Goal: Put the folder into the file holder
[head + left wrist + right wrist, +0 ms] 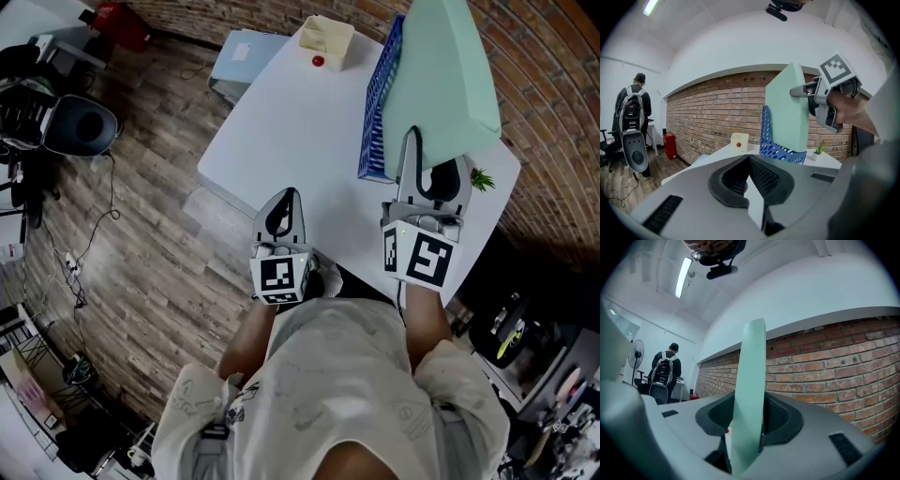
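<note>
The white table (291,131) stands on a wood-plank floor (141,234). On its right half a blue lattice file holder (373,112) stands upright, its long side running from near to far. At the far edge, left of the file holder and apart from it, sits a pale yellow box (326,37). A small red thing (318,61) shows at the box's near side. A little green plant (482,178) stands by the near right corner.

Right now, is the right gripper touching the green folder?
Touching. The right gripper view shows the right gripper clamped on both faces of the green folder, which stands edge-on between its jaws.
</note>
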`<state>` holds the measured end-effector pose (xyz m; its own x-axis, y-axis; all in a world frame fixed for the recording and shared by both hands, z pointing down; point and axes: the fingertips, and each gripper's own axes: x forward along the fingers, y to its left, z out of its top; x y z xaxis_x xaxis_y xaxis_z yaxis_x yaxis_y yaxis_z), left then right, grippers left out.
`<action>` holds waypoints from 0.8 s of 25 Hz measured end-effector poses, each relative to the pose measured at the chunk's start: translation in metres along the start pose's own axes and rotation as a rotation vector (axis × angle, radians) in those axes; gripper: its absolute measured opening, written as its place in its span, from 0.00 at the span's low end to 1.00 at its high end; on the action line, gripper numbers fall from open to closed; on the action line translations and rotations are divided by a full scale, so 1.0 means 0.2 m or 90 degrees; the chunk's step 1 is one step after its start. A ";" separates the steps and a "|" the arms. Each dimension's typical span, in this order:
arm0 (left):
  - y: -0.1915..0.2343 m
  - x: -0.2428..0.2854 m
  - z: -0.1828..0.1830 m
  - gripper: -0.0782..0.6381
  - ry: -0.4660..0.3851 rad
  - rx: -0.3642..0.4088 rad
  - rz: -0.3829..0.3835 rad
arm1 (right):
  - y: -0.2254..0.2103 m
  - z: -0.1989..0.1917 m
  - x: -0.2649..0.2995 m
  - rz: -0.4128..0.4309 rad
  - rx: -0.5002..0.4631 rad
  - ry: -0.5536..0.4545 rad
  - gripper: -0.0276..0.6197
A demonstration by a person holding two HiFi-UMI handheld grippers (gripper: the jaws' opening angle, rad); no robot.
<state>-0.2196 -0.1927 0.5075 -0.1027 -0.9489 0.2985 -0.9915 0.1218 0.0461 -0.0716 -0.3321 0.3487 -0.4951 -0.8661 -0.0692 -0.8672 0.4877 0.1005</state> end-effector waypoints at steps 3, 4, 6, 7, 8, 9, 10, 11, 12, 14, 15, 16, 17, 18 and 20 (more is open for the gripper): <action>0.01 0.00 0.00 0.13 -0.001 0.000 0.000 | 0.02 0.02 -0.01 0.000 -0.015 -0.034 0.32; 0.01 0.00 0.00 0.13 -0.001 0.001 0.000 | 0.03 0.02 -0.01 0.000 -0.018 -0.042 0.32; 0.01 -0.01 0.00 0.13 -0.002 0.000 0.000 | 0.03 -0.01 0.00 -0.001 -0.016 -0.049 0.32; 0.01 -0.01 0.00 0.13 -0.002 -0.001 0.000 | 0.03 -0.04 0.00 -0.003 -0.013 -0.046 0.32; 0.01 -0.01 0.00 0.13 -0.002 -0.001 0.000 | 0.03 -0.07 0.00 -0.004 -0.010 -0.042 0.32; 0.01 -0.01 -0.01 0.13 -0.002 -0.001 -0.001 | 0.03 -0.11 -0.01 -0.005 -0.008 -0.036 0.32; 0.01 -0.01 -0.01 0.13 0.000 -0.001 -0.003 | 0.04 -0.15 -0.01 -0.006 -0.006 -0.029 0.32; 0.01 -0.01 -0.01 0.13 0.001 0.000 -0.004 | 0.04 -0.18 -0.01 -0.006 -0.005 -0.023 0.32; 0.01 -0.01 -0.01 0.13 0.003 0.001 -0.004 | 0.05 -0.21 -0.01 -0.006 -0.006 -0.017 0.32; 0.01 -0.01 -0.01 0.13 0.004 0.002 -0.004 | 0.06 -0.25 -0.01 -0.005 -0.010 -0.008 0.32; 0.01 -0.01 -0.01 0.13 0.004 0.001 -0.003 | 0.06 -0.27 -0.01 -0.003 -0.012 -0.004 0.32; 0.02 -0.01 -0.01 0.13 0.004 0.001 -0.002 | 0.07 -0.29 -0.01 -0.002 -0.014 0.002 0.32; 0.02 -0.01 -0.01 0.13 0.004 0.001 -0.002 | 0.07 -0.31 0.00 -0.001 -0.015 0.009 0.33; 0.02 -0.01 -0.01 0.13 0.003 0.000 -0.002 | 0.08 -0.34 0.00 -0.001 -0.015 0.018 0.33; 0.02 -0.01 -0.01 0.13 0.004 0.000 -0.004 | 0.08 -0.40 -0.01 -0.004 -0.011 0.037 0.33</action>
<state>-0.2226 -0.1902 0.5095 -0.0958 -0.9480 0.3035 -0.9921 0.1156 0.0477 -0.0810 -0.3319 0.4300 -0.4850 -0.8744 -0.0125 -0.8692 0.4805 0.1168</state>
